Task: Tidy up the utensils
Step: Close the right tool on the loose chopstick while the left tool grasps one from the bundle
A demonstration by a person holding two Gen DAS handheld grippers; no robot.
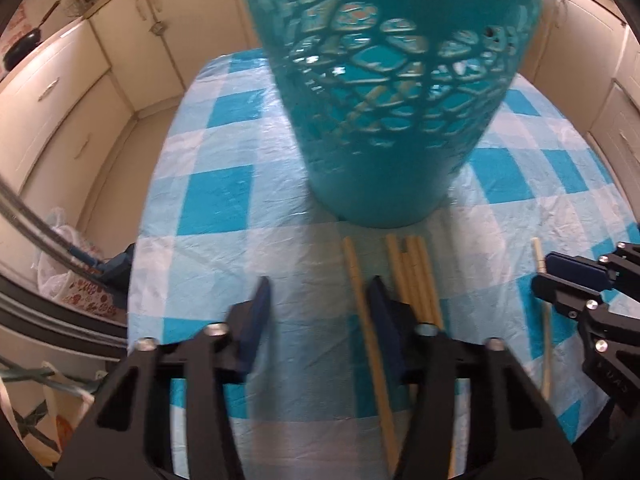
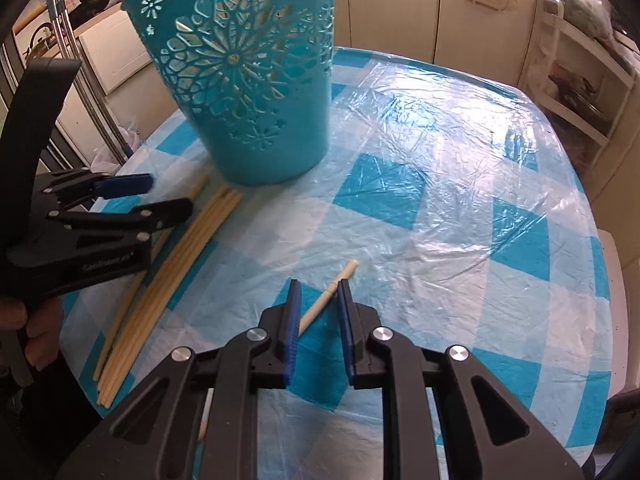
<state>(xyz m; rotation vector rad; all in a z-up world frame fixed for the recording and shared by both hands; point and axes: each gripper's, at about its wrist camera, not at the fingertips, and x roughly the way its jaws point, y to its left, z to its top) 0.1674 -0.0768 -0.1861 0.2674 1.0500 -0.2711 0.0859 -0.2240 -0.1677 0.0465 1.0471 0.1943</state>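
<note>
A teal cut-out basket (image 1: 384, 120) (image 2: 256, 100) stands on the blue checked tablecloth (image 1: 224, 200) (image 2: 440, 200), with sticks showing through its holes. A bundle of pale chopsticks (image 1: 416, 276) (image 2: 188, 248) lies in front of it. My left gripper (image 1: 318, 284) (image 2: 160, 196) hovers open over them. One separate chopstick (image 1: 354, 272) runs between its jaws close to the right finger, and the left pad is well clear. My right gripper (image 2: 318, 286) (image 1: 543, 270) straddles a lone chopstick (image 2: 344, 274) (image 1: 538, 252) lying slantwise on the cloth. Its jaws are narrow, with gaps still showing.
Cream cabinets (image 1: 80, 92) ring the table. A dark pan (image 1: 24, 44) rests on the counter at far left. Bags (image 1: 80, 292) sit on the floor by the table's left edge. An open shelf unit (image 2: 580, 80) stands at right. A person's hand (image 2: 36, 328) holds the left gripper.
</note>
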